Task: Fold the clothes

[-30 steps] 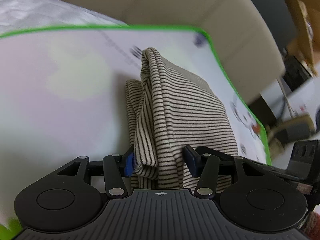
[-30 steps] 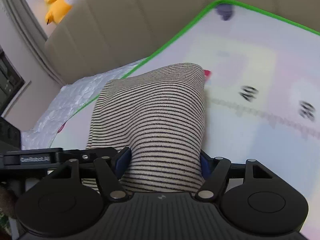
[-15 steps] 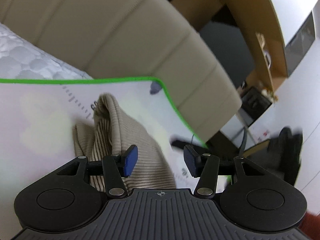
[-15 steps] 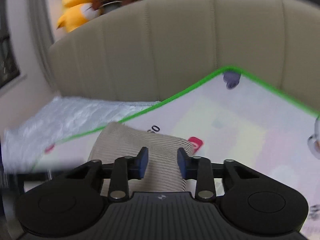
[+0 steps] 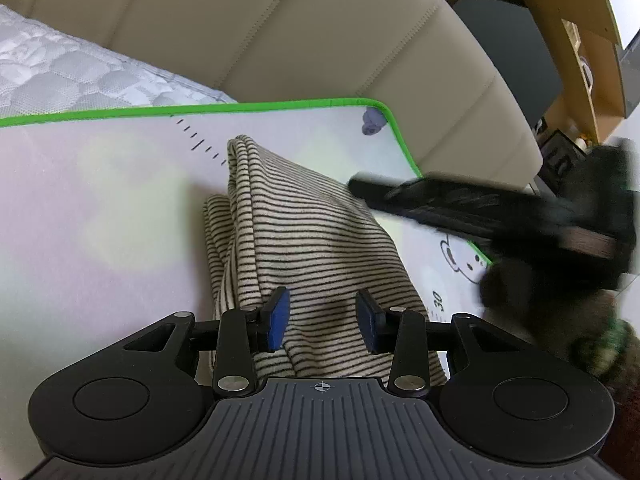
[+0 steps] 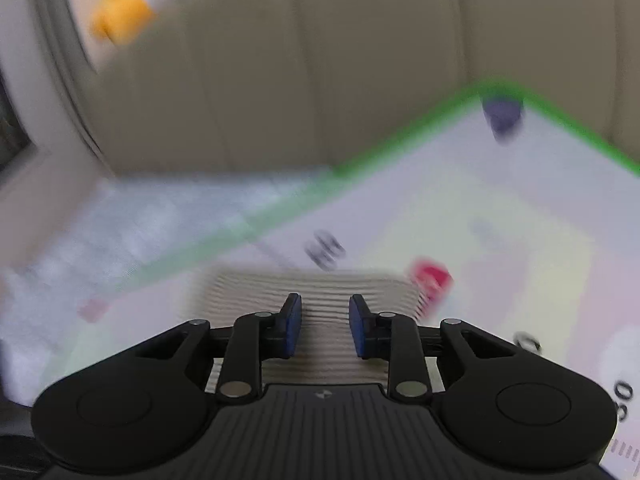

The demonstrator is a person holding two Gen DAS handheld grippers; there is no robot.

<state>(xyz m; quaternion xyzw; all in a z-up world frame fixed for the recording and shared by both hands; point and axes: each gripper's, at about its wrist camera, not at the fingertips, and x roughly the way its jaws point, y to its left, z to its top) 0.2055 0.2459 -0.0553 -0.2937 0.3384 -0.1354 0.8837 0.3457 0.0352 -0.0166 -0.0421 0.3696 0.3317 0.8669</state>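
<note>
A cream, dark-striped knit garment [image 5: 308, 236] is lying folded into a thick bundle on the pale green-edged mat [image 5: 100, 200]. The left gripper [image 5: 322, 322] is narrowing and the right gripper [image 6: 325, 326] is widening slightly; both are hovering over it with nothing pinched.

A green-edged printed mat [image 5: 100, 208] lay on the quilted bed [image 5: 60, 76]; a folded striped garment [image 5: 320, 240] rested on the mat

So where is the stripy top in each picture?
Left wrist view: the stripy top lies folded in the middle of the mat, running up from between the left gripper's fingers.
Right wrist view: the top is low in the middle, blurred, just beyond the right gripper.
Shared landmark: the purple mark at the mat's green-edged corner.
</note>
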